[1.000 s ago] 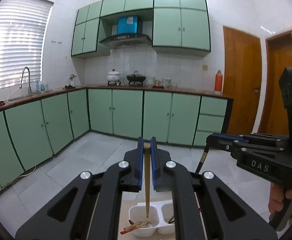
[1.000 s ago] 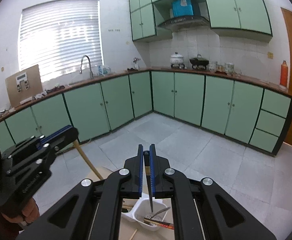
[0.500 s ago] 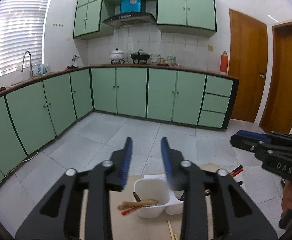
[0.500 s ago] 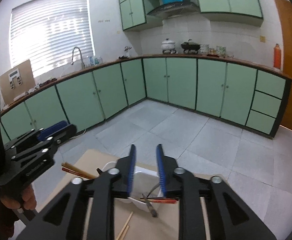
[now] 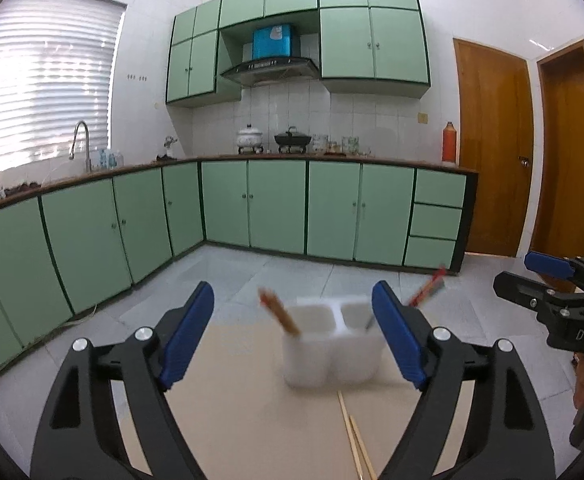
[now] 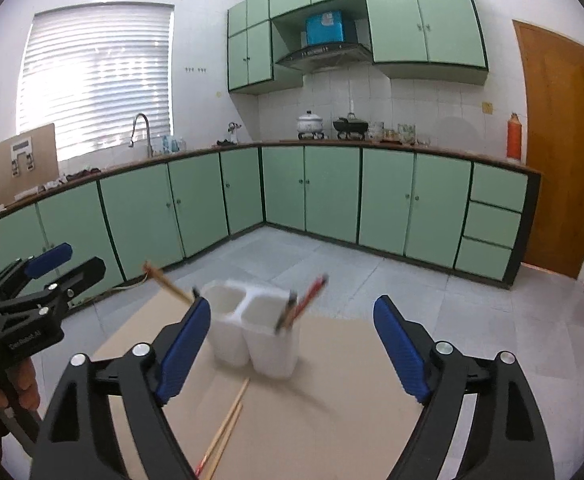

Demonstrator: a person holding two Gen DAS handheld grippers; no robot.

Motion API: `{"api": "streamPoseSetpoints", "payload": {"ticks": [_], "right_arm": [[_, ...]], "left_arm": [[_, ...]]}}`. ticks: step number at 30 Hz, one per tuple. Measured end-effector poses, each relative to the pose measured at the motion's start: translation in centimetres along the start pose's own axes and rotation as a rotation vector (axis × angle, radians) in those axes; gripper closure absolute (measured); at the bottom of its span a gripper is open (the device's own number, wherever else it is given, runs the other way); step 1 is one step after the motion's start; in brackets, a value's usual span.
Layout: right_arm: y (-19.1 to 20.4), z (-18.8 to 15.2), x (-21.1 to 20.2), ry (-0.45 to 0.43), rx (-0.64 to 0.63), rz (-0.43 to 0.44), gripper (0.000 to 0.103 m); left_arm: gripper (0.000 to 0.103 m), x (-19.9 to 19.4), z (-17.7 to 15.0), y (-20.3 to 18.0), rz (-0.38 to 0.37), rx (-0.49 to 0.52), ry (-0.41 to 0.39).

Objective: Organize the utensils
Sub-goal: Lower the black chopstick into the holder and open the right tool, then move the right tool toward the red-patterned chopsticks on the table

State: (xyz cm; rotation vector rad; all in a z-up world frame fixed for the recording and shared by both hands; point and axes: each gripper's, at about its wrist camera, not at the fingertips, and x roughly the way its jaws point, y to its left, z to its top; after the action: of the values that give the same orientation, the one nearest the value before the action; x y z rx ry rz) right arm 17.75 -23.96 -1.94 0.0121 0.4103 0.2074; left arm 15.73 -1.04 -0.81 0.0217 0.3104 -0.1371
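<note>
Left hand-held gripper (image 5: 293, 334): blue-padded jaws spread wide, having just been opening, nothing between the pads. Right hand-held gripper (image 6: 292, 344): same state — released, jaws just opened, empty. Beyond both, close ahead on the pale beige worktop (image 5: 252, 420): a white plastic two-compartment utensil holder (image 5: 331, 350), standing upright. In its left compartment, as seen from the left wrist view, a brown wooden chopstick (image 5: 280, 314) leaning out to the left. In the other compartment, a red-handled utensil (image 6: 309, 294) slanting up to the right, plus a dark, thin one beside it, too blurred to name. Short of the holder, flat on the worktop and apart from it: a pair of light wooden chopsticks (image 6: 226, 426) lying loose, side by side, ends towards the cameras.

Judged from this layout: partly done — several utensils already stowed, sorted by compartment, both grippers free for another pick. Left to do: at least the loose pair, presumably bound for the compartment with the wooden chopstick. Anything further lying outside the frames cannot be told.
</note>
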Motion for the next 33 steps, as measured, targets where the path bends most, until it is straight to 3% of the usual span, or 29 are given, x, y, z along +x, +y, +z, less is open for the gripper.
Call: {"api": "streamPoseSetpoints", "payload": {"ticks": [9,24,30,33], "right_arm": [[1.1,-6.1,-0.5,0.08,0.071,0.006,0.017],[2.6,-13.1,-1.8,0.176,0.101,-0.02,0.016],[3.9,-15.8,-2.6,0.201,0.123,-0.032,0.031],[4.7,-16.9,-3.0,0.224,0.127,-0.019,0.047]], "left_arm": [[0.023,-0.9,-6.4,0.4,0.005,-0.011,0.136],[0.023,-2.2,-12.7,0.9,0.023,0.0,0.242],[0.023,-3.0,-15.2,0.9,0.033,0.009,0.283],[0.023,-3.3,-16.2,1.2,0.042,0.011,0.301]]}}
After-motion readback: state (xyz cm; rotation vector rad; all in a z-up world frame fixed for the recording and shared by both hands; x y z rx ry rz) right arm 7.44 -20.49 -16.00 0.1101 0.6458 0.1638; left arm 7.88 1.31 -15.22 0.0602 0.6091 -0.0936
